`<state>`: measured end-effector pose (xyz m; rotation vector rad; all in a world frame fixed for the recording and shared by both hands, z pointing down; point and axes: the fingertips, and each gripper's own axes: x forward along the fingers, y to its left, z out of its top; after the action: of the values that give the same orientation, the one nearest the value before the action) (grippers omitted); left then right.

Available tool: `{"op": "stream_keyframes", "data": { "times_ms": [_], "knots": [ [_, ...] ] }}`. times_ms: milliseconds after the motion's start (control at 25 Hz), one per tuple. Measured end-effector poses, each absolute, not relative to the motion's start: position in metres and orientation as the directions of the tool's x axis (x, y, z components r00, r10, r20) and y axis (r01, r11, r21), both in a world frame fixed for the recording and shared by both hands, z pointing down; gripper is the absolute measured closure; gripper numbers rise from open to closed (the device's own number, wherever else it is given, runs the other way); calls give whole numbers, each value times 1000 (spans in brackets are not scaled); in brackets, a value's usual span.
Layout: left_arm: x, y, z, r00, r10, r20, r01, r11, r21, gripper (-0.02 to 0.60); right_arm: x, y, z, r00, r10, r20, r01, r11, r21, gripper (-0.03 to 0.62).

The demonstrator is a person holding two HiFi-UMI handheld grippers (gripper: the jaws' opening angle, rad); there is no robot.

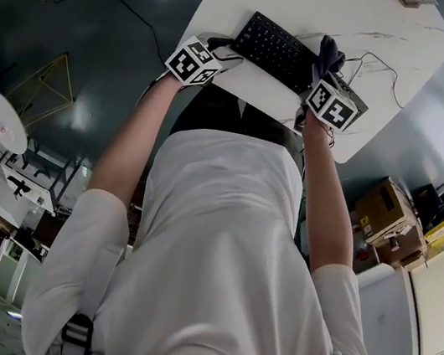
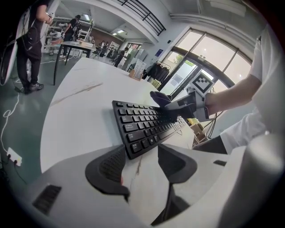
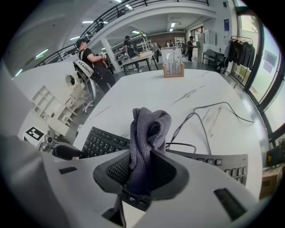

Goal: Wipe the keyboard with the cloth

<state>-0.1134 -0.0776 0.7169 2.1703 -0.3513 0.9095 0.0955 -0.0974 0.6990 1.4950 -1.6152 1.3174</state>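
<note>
Fingers of the right gripper (image 1: 325,75) pinch a dark cloth (image 1: 330,54) at the right end of the black keyboard (image 1: 276,51) in the head view. The keyboard lies on a white marbled surface (image 1: 392,32). The left gripper (image 1: 220,48) sits at the keyboard's left end. Each gripper's cube shows black-and-white square markers.

From the left gripper view, the left gripper (image 2: 140,165) has its fingers spread with nothing between them, and bare surface shows in the gap. The near corner of the keyboard (image 2: 143,125) lies just ahead of the tips. Its key legends are too small to read. At the far end, the right gripper (image 2: 174,108) holds the cloth (image 2: 160,98) on or just over the keys.

In the right gripper view, the right gripper (image 3: 141,171) is clamped on the grey-purple cloth (image 3: 147,131), which sticks up in a bunched fold. The keyboard (image 3: 101,141) runs left behind it. A grey device with keys (image 3: 225,164) lies to the right, and a black cable (image 3: 198,119) loops across the surface beyond.
</note>
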Motion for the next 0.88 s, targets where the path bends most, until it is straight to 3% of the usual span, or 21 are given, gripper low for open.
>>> {"op": "stream_keyframes", "data": {
  "times_ms": [880],
  "knots": [
    [-115, -76, 711, 777, 30, 629, -445, -681, 581, 350, -56, -158, 692, -492, -369, 788, -870, 178, -459, 471]
  ]
}}
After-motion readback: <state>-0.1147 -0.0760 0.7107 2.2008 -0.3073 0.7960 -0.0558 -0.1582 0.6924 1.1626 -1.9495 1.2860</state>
